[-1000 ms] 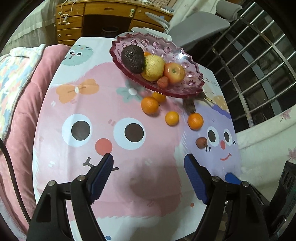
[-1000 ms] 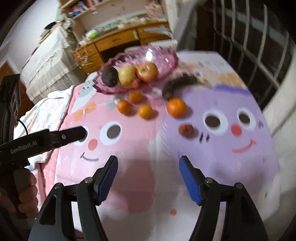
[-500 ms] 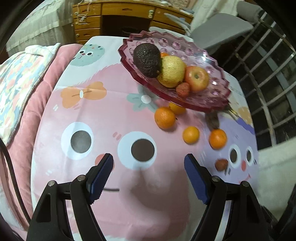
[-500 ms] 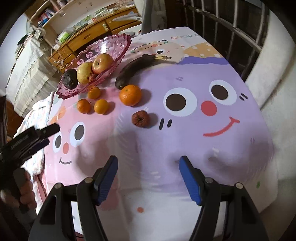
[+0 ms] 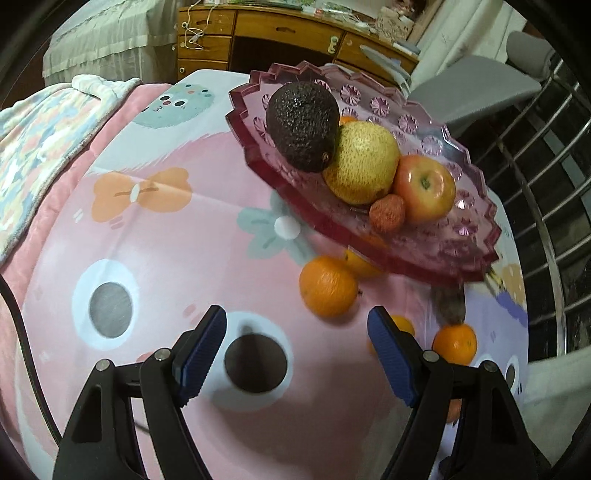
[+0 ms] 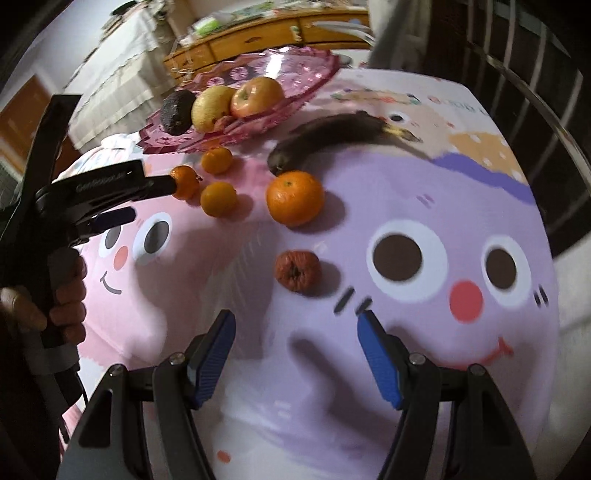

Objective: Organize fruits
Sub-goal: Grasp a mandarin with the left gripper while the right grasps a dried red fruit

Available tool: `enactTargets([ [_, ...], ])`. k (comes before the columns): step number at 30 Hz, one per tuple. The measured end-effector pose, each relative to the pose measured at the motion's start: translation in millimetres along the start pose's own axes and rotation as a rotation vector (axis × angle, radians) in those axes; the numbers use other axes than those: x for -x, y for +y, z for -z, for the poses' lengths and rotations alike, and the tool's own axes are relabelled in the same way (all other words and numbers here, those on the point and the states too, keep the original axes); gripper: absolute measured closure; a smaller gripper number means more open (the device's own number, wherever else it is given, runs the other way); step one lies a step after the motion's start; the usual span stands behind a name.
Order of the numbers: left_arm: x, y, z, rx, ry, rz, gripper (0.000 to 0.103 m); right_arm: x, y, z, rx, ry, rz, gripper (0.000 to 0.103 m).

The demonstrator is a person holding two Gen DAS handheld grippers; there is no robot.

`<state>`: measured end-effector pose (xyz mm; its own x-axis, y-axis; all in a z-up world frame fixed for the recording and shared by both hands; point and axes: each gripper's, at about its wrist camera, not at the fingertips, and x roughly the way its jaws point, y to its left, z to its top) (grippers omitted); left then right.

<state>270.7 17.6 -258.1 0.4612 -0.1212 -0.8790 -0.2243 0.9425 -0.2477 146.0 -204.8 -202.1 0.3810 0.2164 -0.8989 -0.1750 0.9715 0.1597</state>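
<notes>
A pink glass dish (image 5: 406, 264) holds a dark avocado (image 5: 301, 125), a yellow pear (image 5: 364, 164), an apple (image 5: 424, 188) and a lychee (image 5: 387, 212). Several oranges lie on the cloth by its near rim, the closest one (image 5: 327, 286) just beyond my left gripper (image 5: 297, 321), which is open and empty. In the right wrist view, my right gripper (image 6: 295, 321) is open with nothing in it. It hangs just short of a shrivelled red-brown fruit (image 6: 297, 271). Beyond that fruit lie a large orange (image 6: 294, 197) and a blackened banana (image 6: 332, 138). The left gripper (image 6: 147, 201) reaches toward the small oranges (image 6: 218, 198).
A cartoon-face cloth (image 6: 424, 184) covers the table. A pink blanket (image 5: 55, 140) lies off its left edge. A wooden desk (image 5: 280, 33) and a grey chair (image 5: 476, 85) stand behind, and a metal railing (image 5: 535, 192) runs along the right. A hand (image 6: 62, 295) grips the left tool.
Both grippers have come down and forward toward the fruit. The dish and oranges loom larger in the left view. The shrivelled fruit sits nearer the right jaws. Both stay open.
</notes>
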Motion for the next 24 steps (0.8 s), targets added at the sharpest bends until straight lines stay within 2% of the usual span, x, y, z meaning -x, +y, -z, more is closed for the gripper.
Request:
enactTargets([
  [4, -8.6, -3.6, -4.6, 0.011, -0.017, 0.017, 0.032, -11.5, 0.3, -9.1, 0.049, -0.028, -0.019, 0.036],
  [6, -11.8, -5.0, -6.4, 0.011, -0.026, 0.018, 0.034, -15.7, 1.0, -11.3, 0.067, -0.032, -0.026, 0.041],
  [7, -13.4, -5.7, -7.0, 0.01, -0.026, 0.018, 0.038, -17.7, 1.6, -12.0, 0.075, -0.031, -0.026, 0.042],
  [8, -14.7, -5.8, -7.4, 0.009, -0.025, 0.021, 0.047, -20.2, 2.0, -12.6, 0.083, -0.028, -0.031, 0.046],
  [10, -17.6, -7.0, -8.5, 0.01, -0.019, 0.042, 0.054, -23.6, 2.5, -12.6, 0.094, -0.019, -0.044, 0.054],
  [14, -17.9, -11.2, -8.3, 0.001, -0.029, 0.077, 0.068, -24.2, 3.0, -12.2, 0.108, -0.032, -0.049, 0.057],
  [20, -16.4, -11.7, -5.4, 0.001, -0.027, 0.083, 0.069, -27.2, 1.0, -12.4, 0.125, -0.03, -0.04, 0.071],
  [24, -11.1, -9.2, 0.9, 0.003, -0.011, 0.092, 0.069, -26.8, -0.5, -11.9, 0.136, -0.032, -0.053, 0.071],
])
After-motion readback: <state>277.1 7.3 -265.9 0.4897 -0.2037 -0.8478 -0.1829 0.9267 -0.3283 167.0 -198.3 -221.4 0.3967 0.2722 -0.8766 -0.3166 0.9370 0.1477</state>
